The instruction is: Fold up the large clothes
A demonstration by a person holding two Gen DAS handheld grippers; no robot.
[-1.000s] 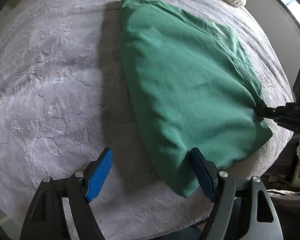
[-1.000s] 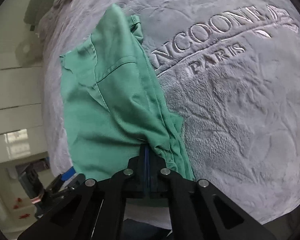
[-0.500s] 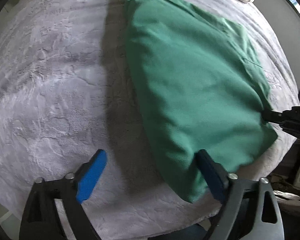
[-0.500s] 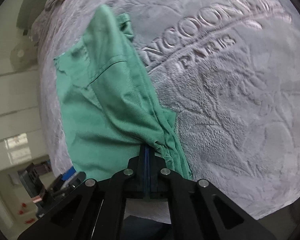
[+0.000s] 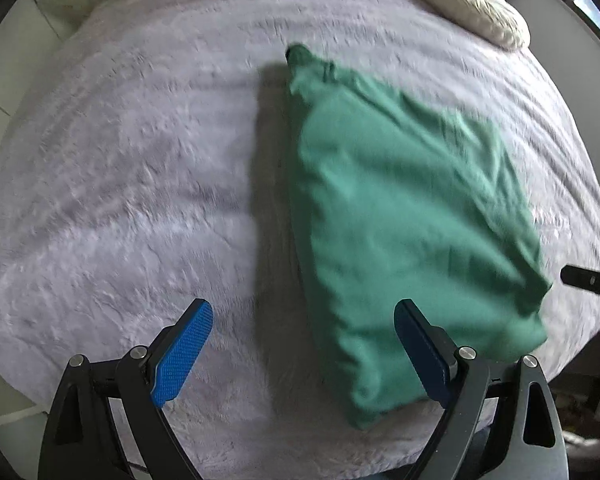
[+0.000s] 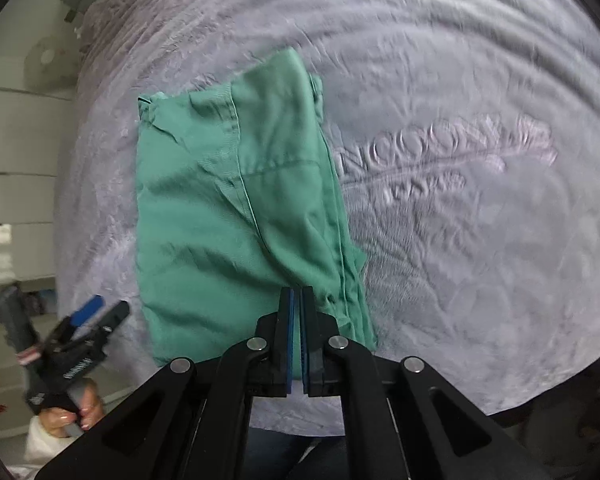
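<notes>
A folded green garment lies on the grey plush bed cover; it also shows in the right wrist view. My left gripper is open and empty, above the garment's near left corner, its right finger over the cloth. My right gripper has its jaws almost together with a thin gap. It sits at the garment's near right edge and seems drawn back from the cloth. Its tip shows in the left wrist view, apart from the garment.
A cream pillow lies at the bed's far right. The cover bears embossed lettering right of the garment. The bed's near edge runs just under both grippers. White cabinets stand left of the bed.
Both grippers pulled back and up from the bed. The right gripper let go of the garment's edge, and the garment settled flat.
</notes>
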